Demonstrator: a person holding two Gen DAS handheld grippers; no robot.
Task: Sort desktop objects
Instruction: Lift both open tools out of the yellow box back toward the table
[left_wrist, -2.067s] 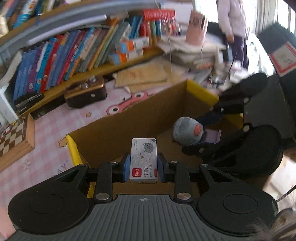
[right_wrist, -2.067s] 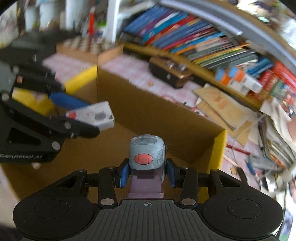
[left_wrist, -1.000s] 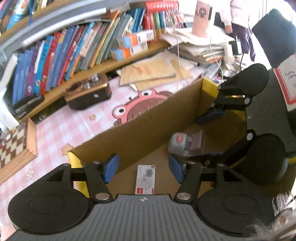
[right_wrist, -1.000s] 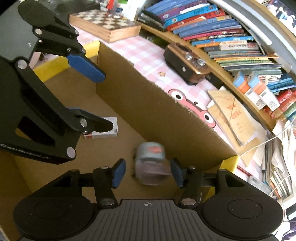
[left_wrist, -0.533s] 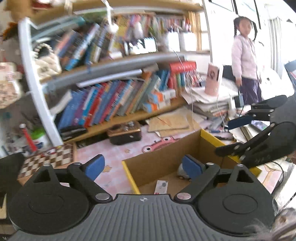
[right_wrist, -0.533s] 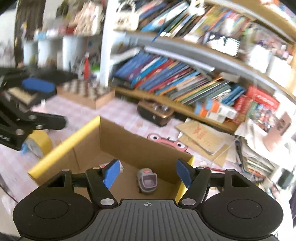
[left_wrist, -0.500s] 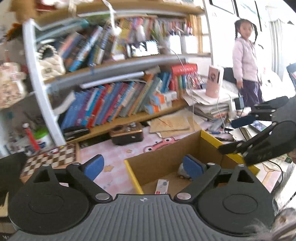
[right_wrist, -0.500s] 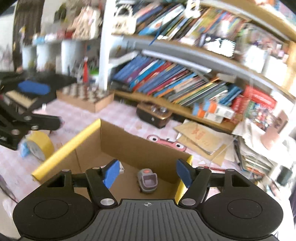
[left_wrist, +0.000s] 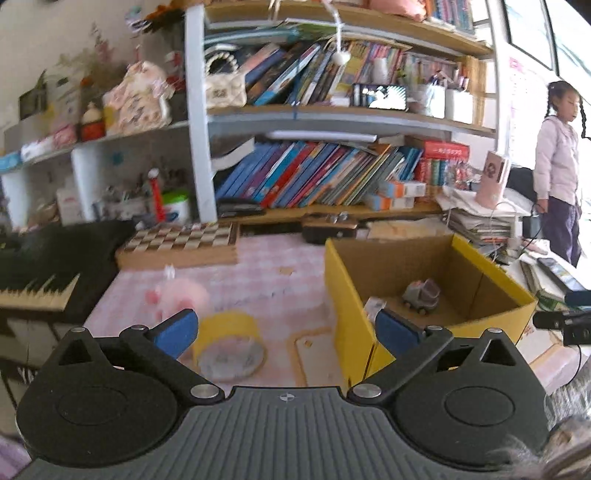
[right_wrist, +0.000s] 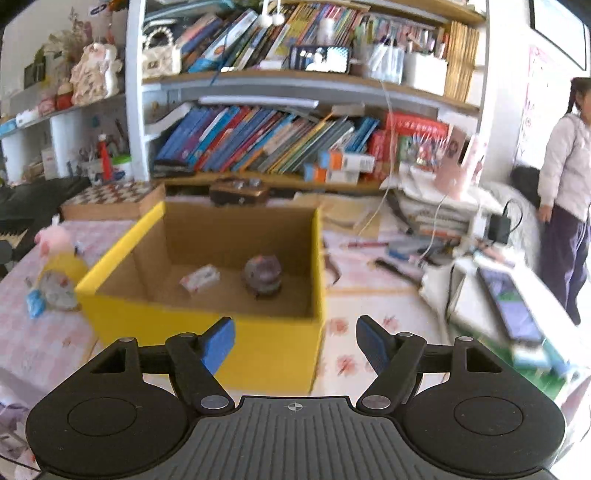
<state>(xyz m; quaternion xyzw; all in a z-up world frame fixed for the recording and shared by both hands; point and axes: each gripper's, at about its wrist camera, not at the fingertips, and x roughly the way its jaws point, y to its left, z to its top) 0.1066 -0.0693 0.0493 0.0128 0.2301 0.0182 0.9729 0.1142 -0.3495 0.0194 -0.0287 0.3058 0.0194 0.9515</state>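
Observation:
A yellow cardboard box (left_wrist: 349, 291) (right_wrist: 207, 325) stands on the pink checked desk. Inside lie a small white staple box (right_wrist: 199, 278) (left_wrist: 373, 305) and a grey toy (right_wrist: 263, 276) (left_wrist: 421, 293). My left gripper (left_wrist: 286, 330) is open and empty, held back above the desk left of the box. My right gripper (right_wrist: 295, 341) is open and empty, in front of the box's near wall. A yellow tape roll (left_wrist: 229, 347) (right_wrist: 61, 277) and a pink plush toy (left_wrist: 177, 295) (right_wrist: 55, 236) lie left of the box.
A chessboard (left_wrist: 181, 243) and a brown radio (left_wrist: 328, 229) sit at the back under shelves of books. A keyboard (left_wrist: 37, 291) is at the left. Papers, cables and a phone (right_wrist: 506, 299) crowd the right side. A child (right_wrist: 565, 184) stands far right.
Both grippers let go of the staple box and the toy into the box, then pulled back and up. Now they are farther away and the tape roll and plush toy show.

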